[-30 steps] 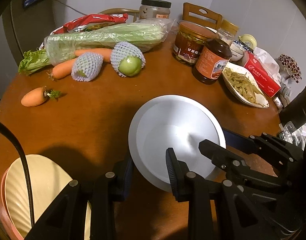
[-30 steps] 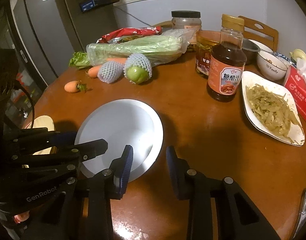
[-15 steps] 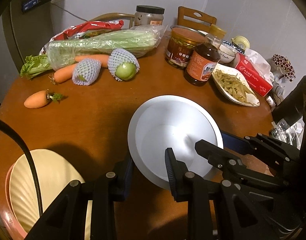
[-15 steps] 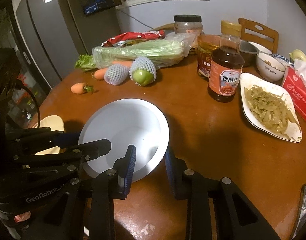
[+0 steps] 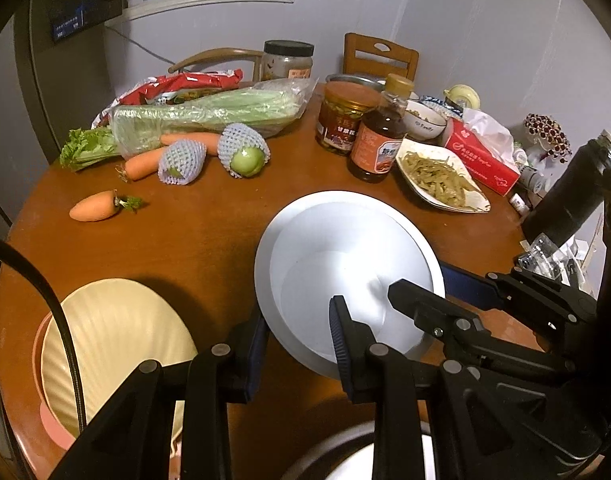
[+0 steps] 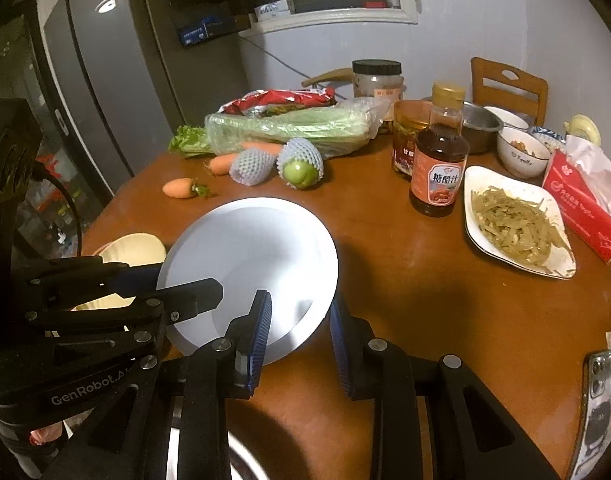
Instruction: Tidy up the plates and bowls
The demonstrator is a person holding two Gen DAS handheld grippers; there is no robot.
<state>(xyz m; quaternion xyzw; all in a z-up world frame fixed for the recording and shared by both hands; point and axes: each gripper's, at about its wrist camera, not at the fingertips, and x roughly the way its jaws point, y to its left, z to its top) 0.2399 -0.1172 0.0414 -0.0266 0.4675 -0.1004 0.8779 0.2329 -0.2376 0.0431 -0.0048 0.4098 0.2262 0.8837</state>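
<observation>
A round white plate [image 5: 345, 264] [image 6: 249, 256] hangs tilted a little above the brown table [image 5: 193, 248], casting a shadow on it. My left gripper [image 5: 299, 340] is shut on its near left rim; it shows in the right wrist view as the left gripper [image 6: 161, 284]. My right gripper [image 6: 301, 332] is shut on the near right rim, and in the left wrist view the right gripper [image 5: 437, 292] reaches in from the right. A cream plate [image 5: 117, 340] [image 6: 133, 248] rests on a pink plate [image 5: 49, 420] at the table's near left edge.
An oblong dish of shredded vegetables [image 5: 441, 180] [image 6: 517, 220], a sauce bottle [image 6: 437, 168], a jar [image 5: 339, 120], small bowls [image 6: 521, 152] and a red tissue box [image 6: 585, 208] fill the right. Carrots [image 5: 95, 206], netted fruit [image 6: 301, 160] and bagged celery [image 5: 209, 116] lie at the back. A metal rim [image 6: 209, 440] shows below.
Both grippers have risen and drawn back with the white plate held between them. The plate has come off the table, and more of the cream plate shows at the left.
</observation>
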